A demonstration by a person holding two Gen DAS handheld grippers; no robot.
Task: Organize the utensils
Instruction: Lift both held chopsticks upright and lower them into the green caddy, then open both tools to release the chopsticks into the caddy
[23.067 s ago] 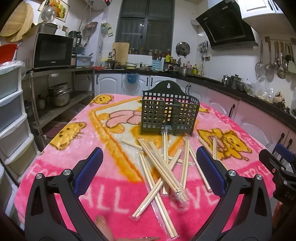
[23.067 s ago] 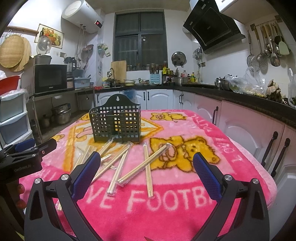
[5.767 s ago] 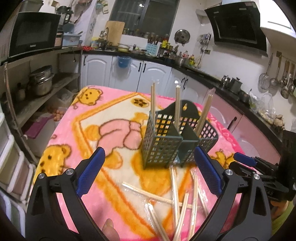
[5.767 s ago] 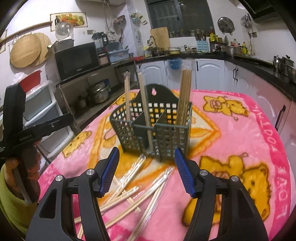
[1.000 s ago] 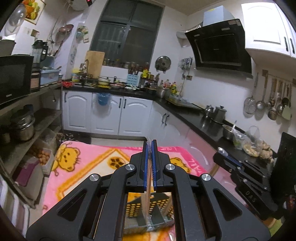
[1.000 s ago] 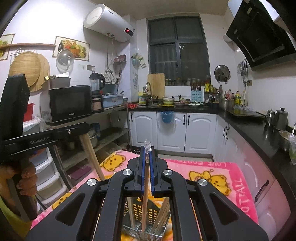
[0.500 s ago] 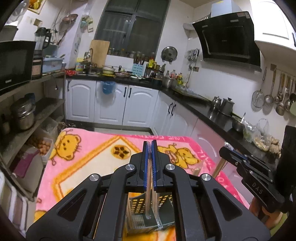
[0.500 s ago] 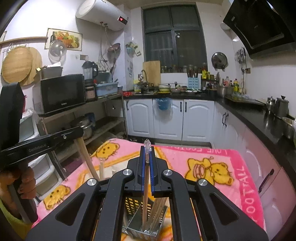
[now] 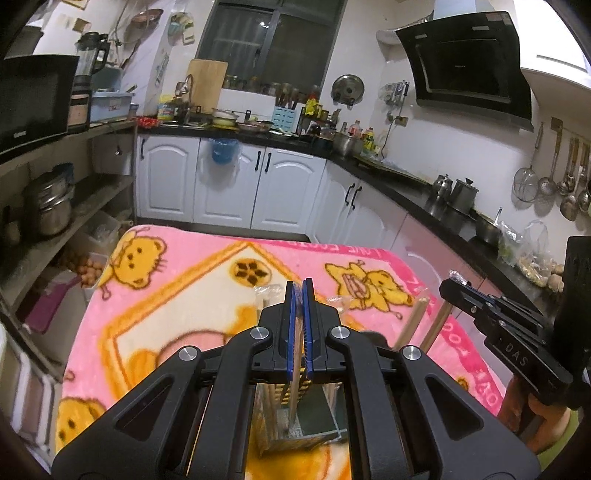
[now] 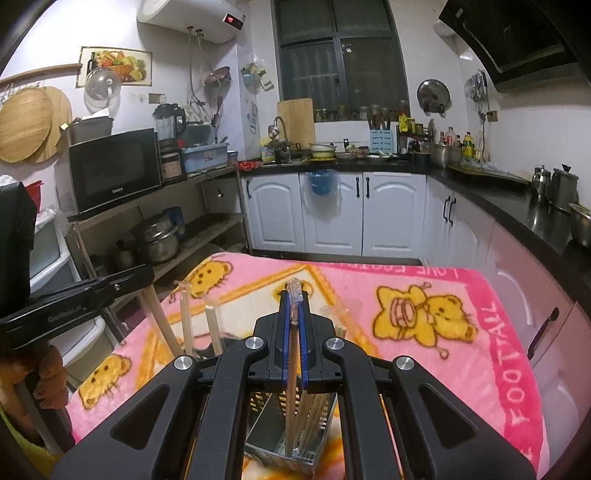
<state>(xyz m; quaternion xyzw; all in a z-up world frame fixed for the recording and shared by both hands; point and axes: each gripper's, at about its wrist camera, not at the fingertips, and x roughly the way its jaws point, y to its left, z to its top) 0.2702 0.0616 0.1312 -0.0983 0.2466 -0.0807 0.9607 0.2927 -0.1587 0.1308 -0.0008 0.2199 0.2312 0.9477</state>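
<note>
While pinched upright, each chopstick (image 10: 292, 354) hangs below its tongs (image 10: 294, 314).

Both grippers are showing black plastic frames, silver screw heads, blue pads: left gripper (image 9: 299, 291), right gripper (image 10: 294, 295). White lettering is marking the side bodies. Yellow-green sleeve (image 10: 14, 443) is showing.

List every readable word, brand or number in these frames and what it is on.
"DAS": side of the right gripper.
"FOOTALL": pink blanket border.
"Galanz": microwave door, small, uncertain.
Left gripper lettering: blurred.
Water heater red display: unreadable.
</note>
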